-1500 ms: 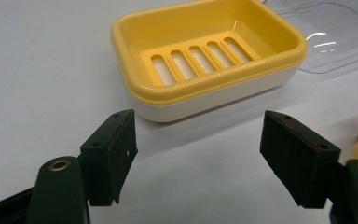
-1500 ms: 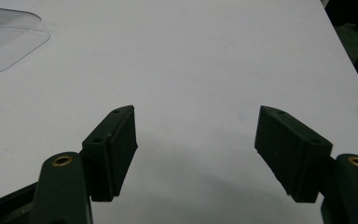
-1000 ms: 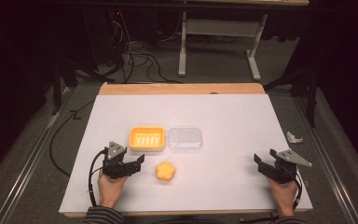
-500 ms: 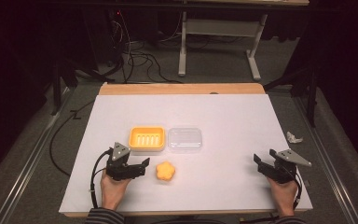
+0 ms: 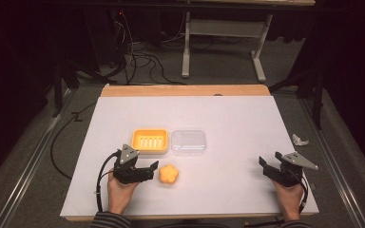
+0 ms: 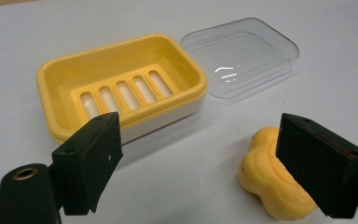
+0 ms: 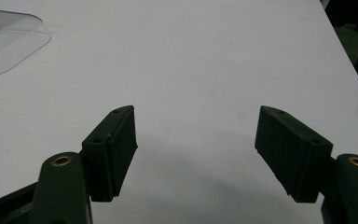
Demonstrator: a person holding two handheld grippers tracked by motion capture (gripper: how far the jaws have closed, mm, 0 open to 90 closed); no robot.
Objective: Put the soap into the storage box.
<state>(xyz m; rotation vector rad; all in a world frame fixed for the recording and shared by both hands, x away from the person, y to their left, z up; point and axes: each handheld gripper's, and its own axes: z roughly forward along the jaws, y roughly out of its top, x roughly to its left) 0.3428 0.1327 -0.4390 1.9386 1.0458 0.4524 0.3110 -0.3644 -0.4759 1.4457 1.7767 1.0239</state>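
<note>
On the white table [image 5: 228, 118] we see a yellow soap dish [image 5: 149, 141] and, just beside it on its right, a clear plastic lid [image 5: 188, 142] lying flat. Nearer the person, a lumpy yellow soap [image 5: 168, 174] sits alone on the table surface, apart from both the dish and the lid.

We find the left gripper [image 5: 145, 171] held in the person's left hand [image 5: 119, 192] low over the table, just left of the soap, with its jaws spread apart and pointing toward it. From the left gripper view, one jaw stands in front of part of the soap [image 6: 272, 177], while the other stands well to the side, before the dish [image 6: 121, 86]; nothing is clamped between them. We cannot tell whether the jaw touches the soap. The lid [image 6: 242, 56] lies beyond, next to the dish.

Over at the table's right side, the right gripper [image 5: 271, 167] rests in the person's right hand [image 5: 289, 197], well apart from everything else. Its jaws are wide apart too, with bare table [image 7: 205, 70] between them, and a corner of the lid [image 7: 7, 44] shows farther off.

A small crumpled white scrap [image 5: 300, 139] lies on the floor by the table's right edge.
</note>
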